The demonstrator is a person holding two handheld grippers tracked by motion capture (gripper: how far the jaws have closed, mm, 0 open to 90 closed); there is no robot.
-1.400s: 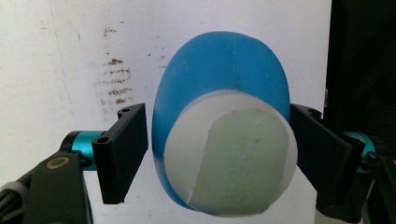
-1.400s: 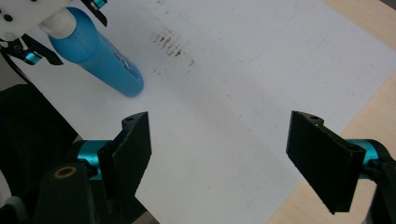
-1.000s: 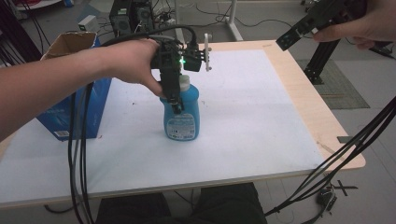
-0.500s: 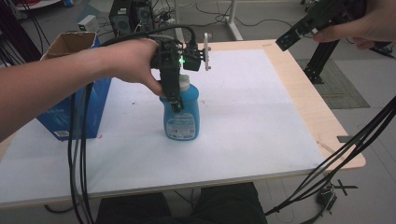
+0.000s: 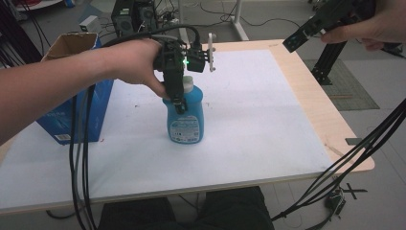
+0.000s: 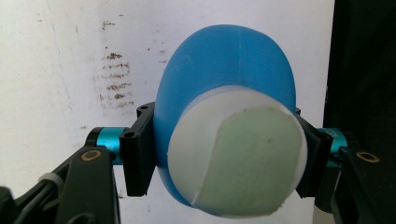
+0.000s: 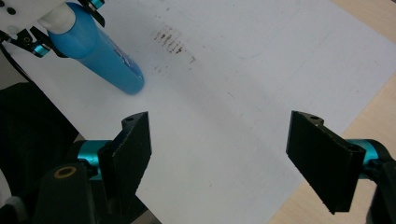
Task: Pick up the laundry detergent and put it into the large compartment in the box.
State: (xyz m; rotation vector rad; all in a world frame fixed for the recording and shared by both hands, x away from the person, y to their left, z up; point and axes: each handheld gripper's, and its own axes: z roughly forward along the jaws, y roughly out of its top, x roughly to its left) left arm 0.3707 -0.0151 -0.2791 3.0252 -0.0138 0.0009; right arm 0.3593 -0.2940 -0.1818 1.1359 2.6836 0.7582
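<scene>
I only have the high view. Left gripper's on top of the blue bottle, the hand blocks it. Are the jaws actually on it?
Observer: Yes. In the left gripper view the left gripper has just been closing, and its pads press both sides of the blue bottle just below the white cap.
Operator: Cap on?
Observer: On, with a pale green top face pointing at the camera.
Operator: Right gripper, anything in it?
Observer: No. The right gripper view shows the right gripper wide open with bare white table cover between the jaws.
Operator: Cover clean?
Observer: No, there's a patch of brown smudges near the bottle's base.
</scene>
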